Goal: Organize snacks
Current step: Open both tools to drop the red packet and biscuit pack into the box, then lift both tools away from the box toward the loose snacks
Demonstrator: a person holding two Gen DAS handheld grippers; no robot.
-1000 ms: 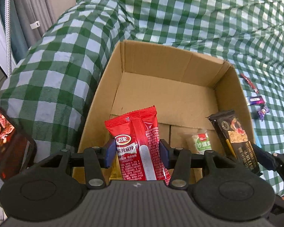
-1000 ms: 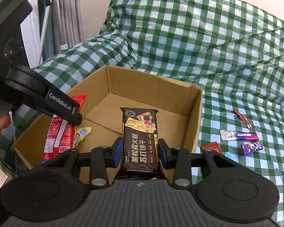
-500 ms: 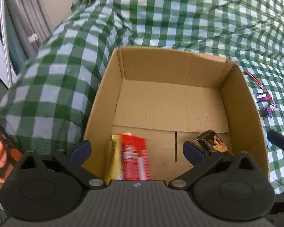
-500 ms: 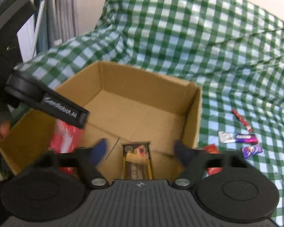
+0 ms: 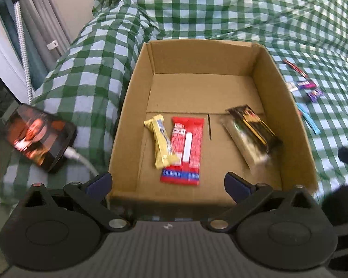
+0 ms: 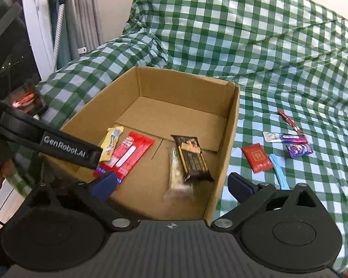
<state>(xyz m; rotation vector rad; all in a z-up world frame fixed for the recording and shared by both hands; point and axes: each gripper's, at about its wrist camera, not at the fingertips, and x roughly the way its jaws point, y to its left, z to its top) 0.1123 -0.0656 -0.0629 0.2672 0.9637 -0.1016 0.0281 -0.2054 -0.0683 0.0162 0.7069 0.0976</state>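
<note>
1. Once clear of the cardboard box, aim for the loose snacks on the checked cloth, probably the next pickup.
2. Left gripper: spread fully wide, holding nothing, poised over the box's near wall. Right gripper: jaws opening, almost at full width, nothing between them, straddling the box's near right corner.
3. Already lying flat on the box floor: yellow bar touching red packet; apart to the right, dark cracker pack partly over a pale packet.
4. For thin flat wrappers, come in low and pinch across the narrow side — nearest first, likely the red sachet or blue strip just beside the box.
5. Only from the right wrist: the red sachet, plus the left gripper's lettered finger — reaching over the box's left wall.
6. Only from the left wrist: a lit phone with a white cable, on the cloth left of the box.
</note>
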